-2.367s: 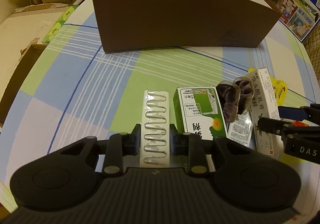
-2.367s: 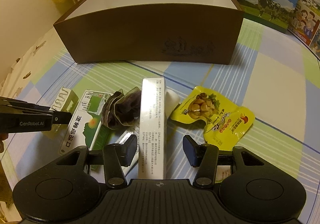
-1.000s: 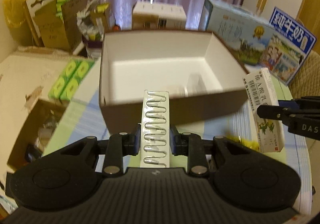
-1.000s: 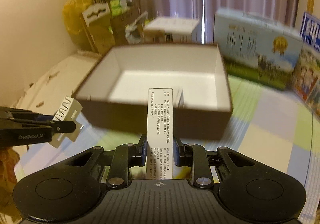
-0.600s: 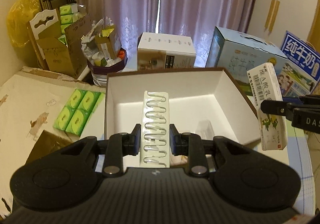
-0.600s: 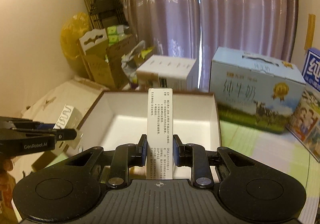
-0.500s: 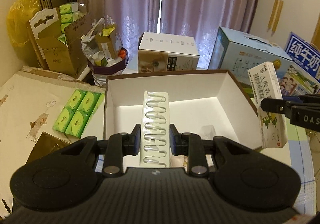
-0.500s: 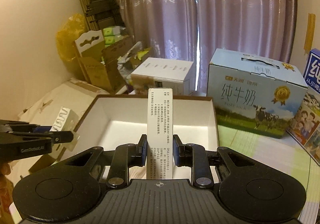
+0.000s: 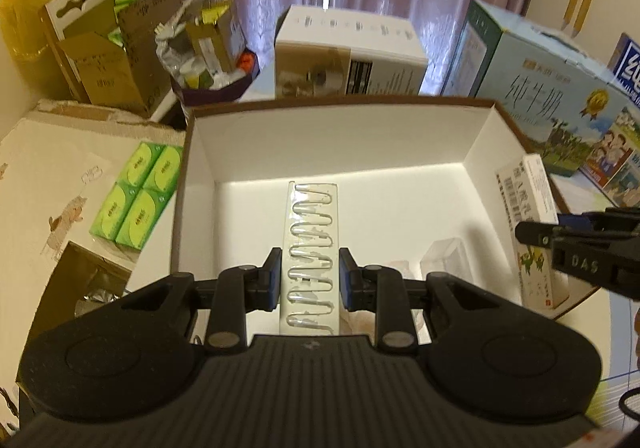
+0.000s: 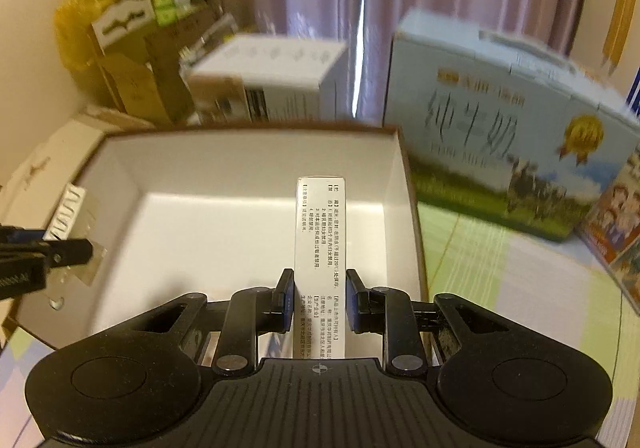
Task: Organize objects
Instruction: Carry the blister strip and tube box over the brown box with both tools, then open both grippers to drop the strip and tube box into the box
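Note:
My left gripper (image 9: 309, 278) is shut on a clear blister strip (image 9: 311, 232) and holds it over the inside of the brown box (image 9: 340, 106) with white walls. From the right wrist view, that strip (image 10: 70, 216) hangs at the box's left wall. My right gripper (image 10: 318, 298) is shut on a long white medicine carton (image 10: 320, 244) above the right half of the same box (image 10: 256, 130). The left wrist view shows this carton (image 9: 532, 224) over the box's right wall. A small clear packet (image 9: 444, 262) lies on the box floor.
Behind the brown box stand a white carton (image 9: 348, 52) and a blue milk case (image 9: 552, 96). Green tissue packs (image 9: 138, 196) lie left of it beside open cardboard boxes (image 9: 108, 64). A checked tablecloth (image 10: 500, 280) shows at the right.
Both grippers have carried their loads forward and slightly down, from in front of the brown box to over its open inside. The box now fills more of both views.

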A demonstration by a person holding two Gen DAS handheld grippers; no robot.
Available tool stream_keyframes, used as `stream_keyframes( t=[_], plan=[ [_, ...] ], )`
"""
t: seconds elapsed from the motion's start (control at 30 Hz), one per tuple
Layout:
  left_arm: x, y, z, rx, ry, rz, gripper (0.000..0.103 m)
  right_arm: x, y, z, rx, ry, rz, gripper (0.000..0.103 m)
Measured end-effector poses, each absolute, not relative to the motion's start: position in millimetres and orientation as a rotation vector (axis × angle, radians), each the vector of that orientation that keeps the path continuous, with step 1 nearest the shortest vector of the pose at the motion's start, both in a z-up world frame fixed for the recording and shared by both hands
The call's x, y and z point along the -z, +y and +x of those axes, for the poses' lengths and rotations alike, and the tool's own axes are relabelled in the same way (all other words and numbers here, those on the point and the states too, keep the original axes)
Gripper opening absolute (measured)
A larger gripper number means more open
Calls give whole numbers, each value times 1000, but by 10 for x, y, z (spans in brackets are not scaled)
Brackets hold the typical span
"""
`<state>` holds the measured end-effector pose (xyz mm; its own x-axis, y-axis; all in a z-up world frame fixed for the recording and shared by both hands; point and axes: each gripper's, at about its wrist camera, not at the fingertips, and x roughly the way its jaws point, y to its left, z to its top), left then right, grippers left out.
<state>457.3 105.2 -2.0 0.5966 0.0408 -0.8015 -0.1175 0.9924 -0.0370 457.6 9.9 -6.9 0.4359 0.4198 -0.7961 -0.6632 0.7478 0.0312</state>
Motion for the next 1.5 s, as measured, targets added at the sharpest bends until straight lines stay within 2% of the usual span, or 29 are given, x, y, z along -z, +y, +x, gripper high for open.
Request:
stream_keyframes(
  t=[0.47,1.13,1.5],
  plan=[
    [278,1008,4690,-84,981,-68,23,428,213,4618,-651,996,-393,22],
    [389,1013,4733,-87,1021,-69,23,347,97,4617,-668,999,-362,24],
    [247,975,4685,-78,990,-61,52,162,-16,4494,-732,937,-314,24]
  ],
)
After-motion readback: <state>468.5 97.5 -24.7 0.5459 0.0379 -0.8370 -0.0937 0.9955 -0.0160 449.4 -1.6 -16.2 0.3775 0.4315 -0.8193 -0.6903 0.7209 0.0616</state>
